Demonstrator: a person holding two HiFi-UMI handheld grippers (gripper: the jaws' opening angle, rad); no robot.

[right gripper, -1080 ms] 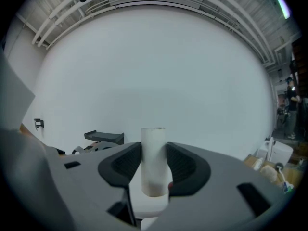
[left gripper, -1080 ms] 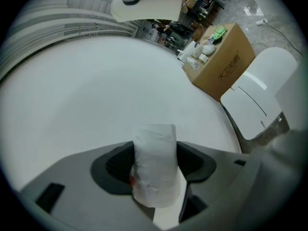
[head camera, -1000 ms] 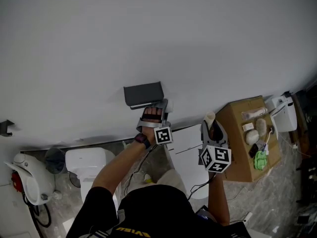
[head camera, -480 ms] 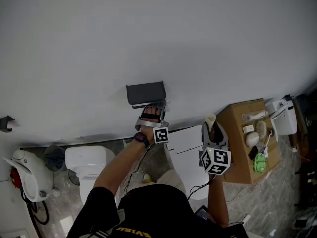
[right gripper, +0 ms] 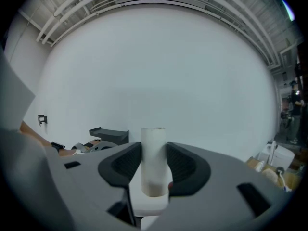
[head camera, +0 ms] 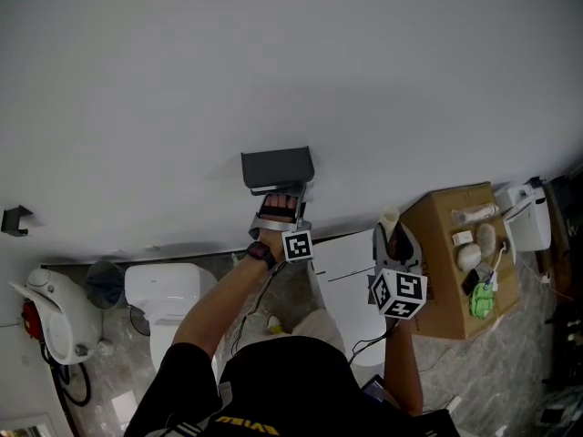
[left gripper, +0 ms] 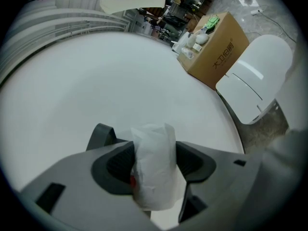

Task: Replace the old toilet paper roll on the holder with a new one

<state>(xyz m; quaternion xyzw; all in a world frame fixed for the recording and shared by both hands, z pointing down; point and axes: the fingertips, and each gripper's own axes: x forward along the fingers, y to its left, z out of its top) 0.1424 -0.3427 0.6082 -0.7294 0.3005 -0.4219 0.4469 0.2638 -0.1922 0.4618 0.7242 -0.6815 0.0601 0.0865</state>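
A dark grey holder [head camera: 278, 167] is fixed to the white wall. My left gripper [head camera: 284, 193] sits right below it, shut on a white crinkled toilet paper roll [left gripper: 154, 170] that stands upright between the jaws. The head view hides that roll behind the gripper. My right gripper [head camera: 390, 230] hangs off to the right of the holder, away from the wall. It is shut on a pale bare cardboard tube [right gripper: 153, 158], whose top end [head camera: 389, 217] pokes out. The right gripper view shows the holder [right gripper: 109, 134] at its left, and the right gripper [right gripper: 154, 163] points at bare wall.
A cardboard box [head camera: 451, 271] with small items on top stands at the right. Below me are a white toilet [head camera: 164, 294], a white lid-like panel [head camera: 351, 267], a grey bin [head camera: 105, 285] and a white appliance [head camera: 55, 321]. A small hook [head camera: 14, 218] is on the wall at left.
My left gripper with its roll has edged in closer beneath the holder. The right gripper and its tube have kept still. The head camera has shifted slightly.
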